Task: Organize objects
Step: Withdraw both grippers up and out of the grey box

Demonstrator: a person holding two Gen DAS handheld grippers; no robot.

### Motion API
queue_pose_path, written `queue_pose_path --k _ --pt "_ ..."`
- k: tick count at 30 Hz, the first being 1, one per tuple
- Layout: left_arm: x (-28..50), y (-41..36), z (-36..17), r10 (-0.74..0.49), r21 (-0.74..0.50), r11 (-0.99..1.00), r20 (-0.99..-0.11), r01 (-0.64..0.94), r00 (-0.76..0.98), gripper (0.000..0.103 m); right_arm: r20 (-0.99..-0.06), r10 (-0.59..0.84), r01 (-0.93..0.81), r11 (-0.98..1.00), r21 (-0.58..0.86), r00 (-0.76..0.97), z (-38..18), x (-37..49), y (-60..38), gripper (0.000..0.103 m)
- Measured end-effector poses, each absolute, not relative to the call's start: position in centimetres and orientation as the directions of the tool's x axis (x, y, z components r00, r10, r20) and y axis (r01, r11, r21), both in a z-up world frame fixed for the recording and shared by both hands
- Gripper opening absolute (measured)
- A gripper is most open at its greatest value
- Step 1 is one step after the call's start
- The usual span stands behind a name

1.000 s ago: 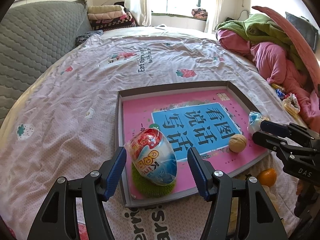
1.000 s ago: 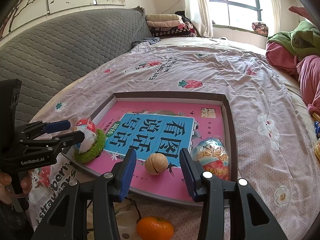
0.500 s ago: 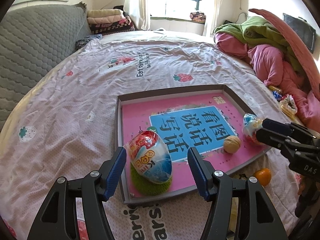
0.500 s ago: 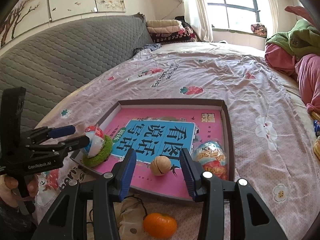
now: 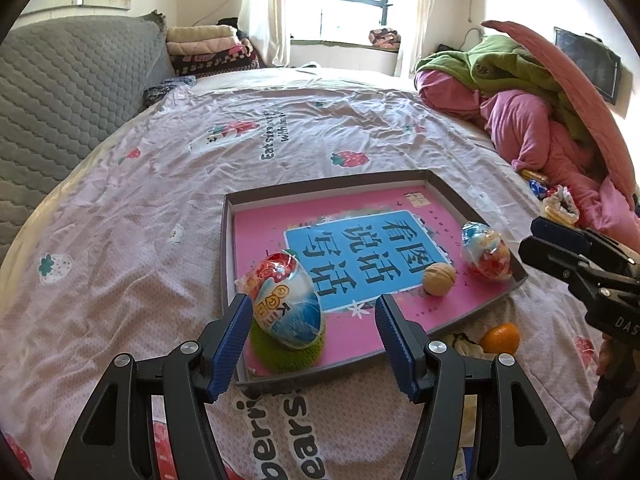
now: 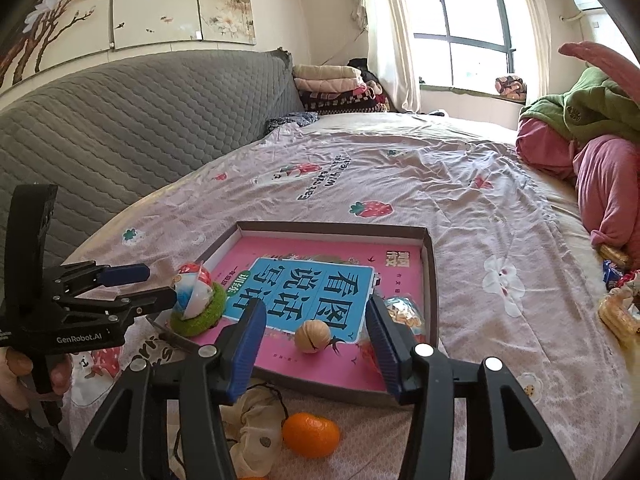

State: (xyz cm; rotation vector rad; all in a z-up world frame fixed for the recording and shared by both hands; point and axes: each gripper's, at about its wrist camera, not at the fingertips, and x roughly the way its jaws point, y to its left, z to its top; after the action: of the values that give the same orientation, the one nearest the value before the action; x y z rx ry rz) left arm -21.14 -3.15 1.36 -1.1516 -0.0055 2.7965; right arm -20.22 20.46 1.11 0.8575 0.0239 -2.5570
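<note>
A shallow grey tray with a pink and blue printed floor lies on the bed. In it, a wrapped toy egg stands on a green knitted ring at the near left corner. A walnut and a second wrapped egg lie at its right side. My left gripper is open and empty, just short of the first egg. My right gripper is open and empty, above the tray's near edge, with the walnut showing between its fingers.
A tangerine and a beige drawstring pouch lie on the sheet in front of the tray. Snack packets lie at the right. Pink and green bedding is heaped at the far right. A grey headboard runs along the left.
Both grippers have pulled back and up from the tray, so its contents look smaller and farther. Both stayed open. The objects have not moved.
</note>
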Motion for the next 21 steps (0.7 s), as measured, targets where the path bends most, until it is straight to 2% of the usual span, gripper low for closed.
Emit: queue_pose_path --k 21 --pt "-19.1 -1.2 1.6 0.172 -0.072 -0.982 -0.711 -0.173 -0.682 0.065 -0.579 -0.373 0.412 -0.908 0.069 -0.725 0.4 -16.6 19.6 0.052"
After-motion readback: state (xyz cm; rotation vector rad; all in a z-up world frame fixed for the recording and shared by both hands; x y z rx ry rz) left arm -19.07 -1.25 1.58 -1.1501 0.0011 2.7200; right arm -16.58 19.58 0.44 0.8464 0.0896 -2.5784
